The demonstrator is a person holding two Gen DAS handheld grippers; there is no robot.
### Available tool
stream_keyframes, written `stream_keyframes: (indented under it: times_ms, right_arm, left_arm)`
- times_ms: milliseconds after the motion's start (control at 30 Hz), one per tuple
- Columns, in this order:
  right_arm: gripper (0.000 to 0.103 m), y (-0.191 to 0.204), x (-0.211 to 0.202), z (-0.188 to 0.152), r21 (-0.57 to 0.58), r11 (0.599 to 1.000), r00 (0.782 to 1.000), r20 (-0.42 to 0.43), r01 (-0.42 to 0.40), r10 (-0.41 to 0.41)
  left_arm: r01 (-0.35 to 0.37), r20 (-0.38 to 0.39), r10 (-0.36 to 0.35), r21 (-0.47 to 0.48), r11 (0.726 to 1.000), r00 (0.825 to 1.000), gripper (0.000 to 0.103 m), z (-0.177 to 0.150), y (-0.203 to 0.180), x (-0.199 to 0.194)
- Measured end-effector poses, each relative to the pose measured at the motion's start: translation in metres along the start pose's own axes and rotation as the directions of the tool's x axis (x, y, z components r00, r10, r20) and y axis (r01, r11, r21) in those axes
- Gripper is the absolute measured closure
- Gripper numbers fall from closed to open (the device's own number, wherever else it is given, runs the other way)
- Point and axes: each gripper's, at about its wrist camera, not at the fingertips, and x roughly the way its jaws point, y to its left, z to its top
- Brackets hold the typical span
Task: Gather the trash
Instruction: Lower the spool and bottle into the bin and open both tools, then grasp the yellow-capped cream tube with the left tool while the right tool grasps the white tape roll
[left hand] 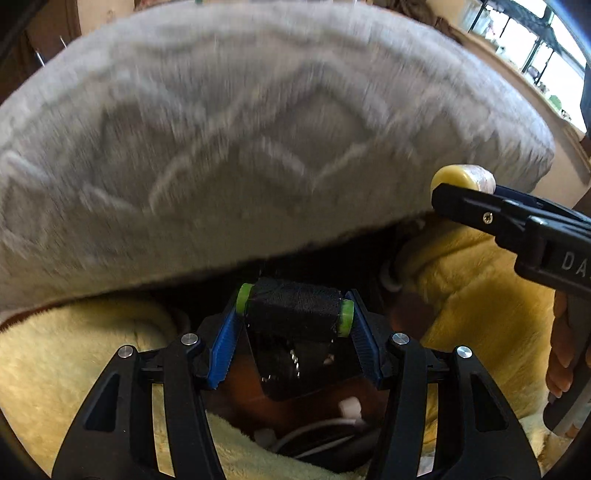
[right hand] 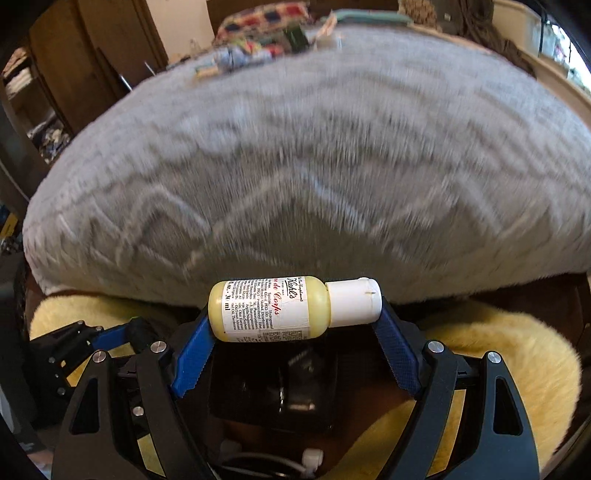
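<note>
In the left wrist view my left gripper [left hand: 294, 312] is shut on a spool of black thread [left hand: 295, 308] with green ends, held crosswise between the blue pads. In the right wrist view my right gripper [right hand: 295, 308] is shut on a small yellow lotion bottle [right hand: 273, 308] with a white cap, gripped end to end. The same bottle [left hand: 461, 179] and the right gripper's black finger show at the right of the left wrist view. The left gripper's black frame [right hand: 74, 343] shows at the lower left of the right wrist view. Both grippers point steeply down over a black bin or bag [right hand: 273, 391].
A large grey furry blanket [right hand: 295, 166] on a bed fills the space ahead. Yellow fleece [right hand: 498, 354] lies to both sides below the grippers. White cables [left hand: 332, 432] lie underneath. A pile of colourful items [right hand: 258, 33] sits at the far edge of the bed. A hand [left hand: 561, 354] holds the right gripper.
</note>
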Motion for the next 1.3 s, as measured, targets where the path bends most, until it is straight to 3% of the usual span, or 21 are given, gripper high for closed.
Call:
stream_keyframes:
  times_ms: [267,500,667,867,1000,1167,1300]
  right_arm:
    - [0.021,0.005,0.043,-0.018,-0.001,1.0,0.991,-0.132,-0.015,0.014]
    - [0.02,0.006,0.055,-0.022,0.01,0.999,0.987,-0.16,-0.03,0.032]
    - [0.013,0.001,0.052,-0.017,0.013,0.999,0.989,-0.147,-0.033,0.034]
    - [0.01,-0.005,0.033,-0.006,0.022,1.0,0.995,-0.102,-0.017,0.019]
    - [0.008,-0.008,0.007,0.006,0.021,1.0,1.0,-0.028,0.009,-0.008]
    - [0.008,-0.017,-0.036,0.034,0.03,0.999,0.994,0.104,0.02,-0.023]
    - [0.008,-0.022,-0.058,0.062,0.029,0.998,0.981,0.186,0.047,-0.052]
  left_arm:
    - [0.036,-0.118,-0.037,-0.009,0.999,0.992,0.05,-0.013,0.003,0.039]
    - [0.051,-0.144,-0.054,-0.021,0.998,0.988,0.049,-0.017,0.002,0.05]
    - [0.05,-0.135,-0.054,-0.035,0.998,0.989,0.033,-0.012,0.011,0.044]
    - [0.035,-0.1,-0.038,-0.036,0.999,0.994,0.026,-0.009,0.014,0.028]
    - [0.032,-0.046,-0.034,-0.031,0.999,0.998,0.025,0.001,0.015,0.008]
    - [0.018,0.066,-0.019,0.004,1.0,0.998,0.024,0.017,0.012,-0.032]
    - [-0.018,0.159,0.016,0.014,1.0,0.987,0.024,0.041,0.019,-0.061]
